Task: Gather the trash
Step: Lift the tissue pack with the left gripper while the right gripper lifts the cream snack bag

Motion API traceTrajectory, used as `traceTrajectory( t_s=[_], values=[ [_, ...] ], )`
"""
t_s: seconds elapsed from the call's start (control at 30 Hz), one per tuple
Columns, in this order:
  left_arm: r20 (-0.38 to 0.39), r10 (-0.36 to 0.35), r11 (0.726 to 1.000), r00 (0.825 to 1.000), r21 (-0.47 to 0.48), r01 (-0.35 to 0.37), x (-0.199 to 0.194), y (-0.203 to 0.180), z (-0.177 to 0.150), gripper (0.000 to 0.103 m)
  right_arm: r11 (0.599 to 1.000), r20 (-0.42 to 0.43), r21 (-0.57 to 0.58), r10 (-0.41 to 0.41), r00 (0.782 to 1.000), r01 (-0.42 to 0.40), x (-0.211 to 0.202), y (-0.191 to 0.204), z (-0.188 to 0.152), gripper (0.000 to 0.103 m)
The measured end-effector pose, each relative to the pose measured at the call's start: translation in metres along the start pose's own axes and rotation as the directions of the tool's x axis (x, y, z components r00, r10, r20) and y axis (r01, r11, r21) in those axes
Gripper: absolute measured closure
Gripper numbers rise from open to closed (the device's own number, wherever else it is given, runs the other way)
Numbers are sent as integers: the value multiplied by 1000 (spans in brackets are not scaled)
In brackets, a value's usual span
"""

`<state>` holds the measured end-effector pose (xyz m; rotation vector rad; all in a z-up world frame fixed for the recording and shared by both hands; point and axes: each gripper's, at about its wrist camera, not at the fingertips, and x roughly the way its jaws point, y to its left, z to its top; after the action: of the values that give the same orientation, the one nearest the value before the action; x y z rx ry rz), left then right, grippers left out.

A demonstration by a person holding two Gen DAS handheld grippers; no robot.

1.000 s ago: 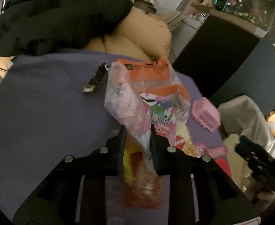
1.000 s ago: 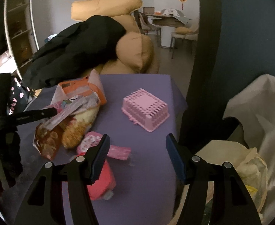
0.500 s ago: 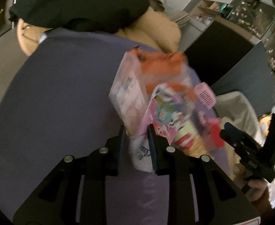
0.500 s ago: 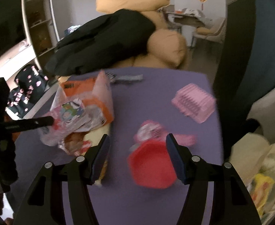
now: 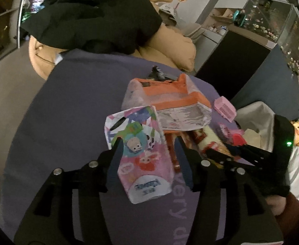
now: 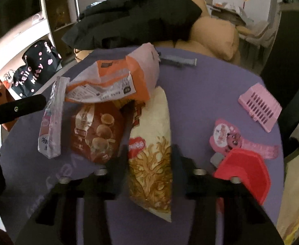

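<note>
On the purple table (image 6: 221, 85) a heap of snack wrappers lies between 2 hand-held grippers. The left gripper (image 5: 148, 143) has just been opening its jaws; they now stand apart on either side of a pink cartoon-printed packet (image 5: 141, 153), with a gap showing at the right finger, so the pads no longer press on it. The packet carries animal faces and small blue lettering at its lower end that is too blurred to read. Behind it sits an orange-and-white bag (image 5: 170, 104) with a block of fine print, also unreadable.

The right gripper (image 6: 149, 149) has just been closing its jaws around a cream noodle-snack bag (image 6: 151, 159), which bears a red logo patch and a picture of golden strands; both fingers sit against the bag's sides. Just left of it lies a brown bag (image 6: 96, 130) showing round biscuits, partly under the orange-and-white bag.

Pale letters are printed on the tabletop; "very" can be made out by the left gripper. Near the right gripper stand a red container (image 6: 245, 173), a pink round-label wrapper (image 6: 227, 136) and, farther off, a pink slotted basket (image 6: 259, 106). Off the table's left, a black bag (image 6: 35, 69) reads "Hello Kitty" in pink.
</note>
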<state>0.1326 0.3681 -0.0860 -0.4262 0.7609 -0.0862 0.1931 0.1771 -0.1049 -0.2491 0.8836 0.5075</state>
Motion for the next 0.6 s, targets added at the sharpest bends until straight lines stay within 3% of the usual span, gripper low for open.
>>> traceTrajectory(
  t_s=[0.1, 0.33, 0.47, 0.6],
  values=[
    [-2, 25, 1000, 1000, -19, -25, 0, 6, -2, 52, 1000, 16, 2, 3, 1000, -3, -13, -2, -9, 73],
    [2, 89, 991, 996, -103, -88, 6, 21, -8, 49, 988, 115, 137, 62, 991, -78, -63, -18, -43, 74],
    [-30, 85, 989, 996, -121, -88, 17, 20, -14, 48, 992, 166, 116, 26, 986, -46, -87, -16, -53, 74],
    [-44, 93, 990, 995, -105, -97, 26, 11, -16, 48, 995, 148, 89, 22, 989, -36, -95, -16, -55, 74]
  ],
)
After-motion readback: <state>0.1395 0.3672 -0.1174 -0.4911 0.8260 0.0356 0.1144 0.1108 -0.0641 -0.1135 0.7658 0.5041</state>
